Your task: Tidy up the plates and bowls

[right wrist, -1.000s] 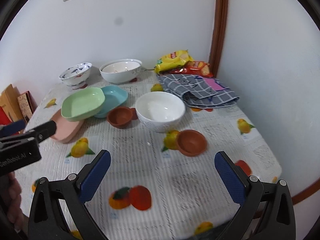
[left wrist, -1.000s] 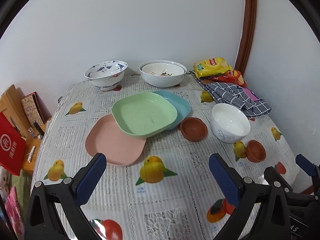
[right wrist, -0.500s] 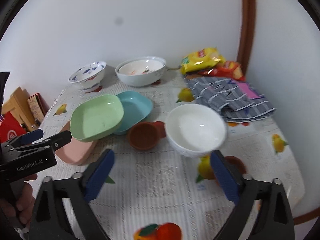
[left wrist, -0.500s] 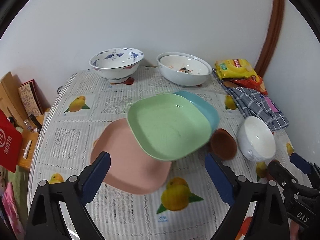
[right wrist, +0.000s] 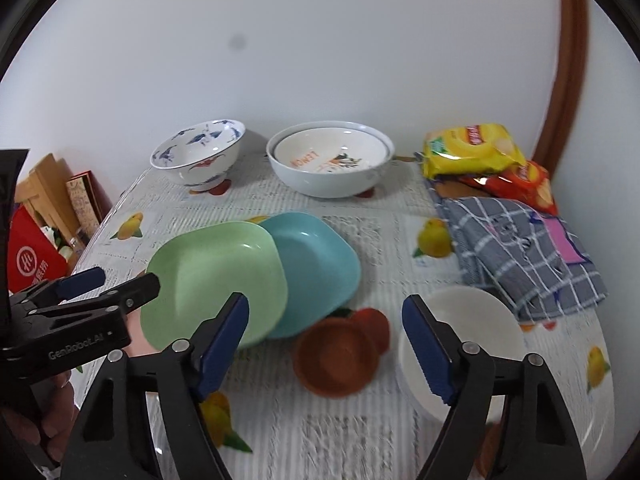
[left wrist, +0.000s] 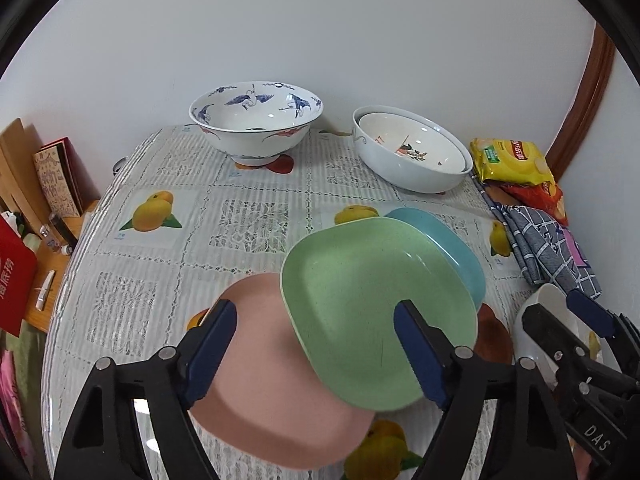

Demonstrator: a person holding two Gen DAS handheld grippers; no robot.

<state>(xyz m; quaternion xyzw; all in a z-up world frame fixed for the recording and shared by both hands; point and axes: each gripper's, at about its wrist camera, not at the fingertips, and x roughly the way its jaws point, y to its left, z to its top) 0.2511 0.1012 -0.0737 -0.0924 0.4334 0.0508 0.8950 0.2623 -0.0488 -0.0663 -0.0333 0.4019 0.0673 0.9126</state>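
Observation:
A green plate (left wrist: 368,304) overlaps a pink plate (left wrist: 260,364) and a teal plate (left wrist: 448,240) on the table. My left gripper (left wrist: 316,348) is open, its fingers over the pink and green plates. My right gripper (right wrist: 326,344) is open just above a small brown dish (right wrist: 336,356), with a white bowl (right wrist: 460,320) at its right finger. The green plate (right wrist: 212,276) and teal plate (right wrist: 316,268) lie left of it. A blue-patterned bowl (left wrist: 256,120) and a stacked white bowl (left wrist: 412,156) stand at the back.
Snack bags (right wrist: 472,148) and a checked cloth (right wrist: 520,248) lie at the back right. The wall is close behind the bowls. A side shelf with books and a red box (left wrist: 16,276) stands left of the table edge. The left gripper (right wrist: 80,296) shows in the right wrist view.
Both grippers have moved forward and lower over the table. The left one now hangs over the pink and green plates; the right one has closed in on the brown dish and white bowl.

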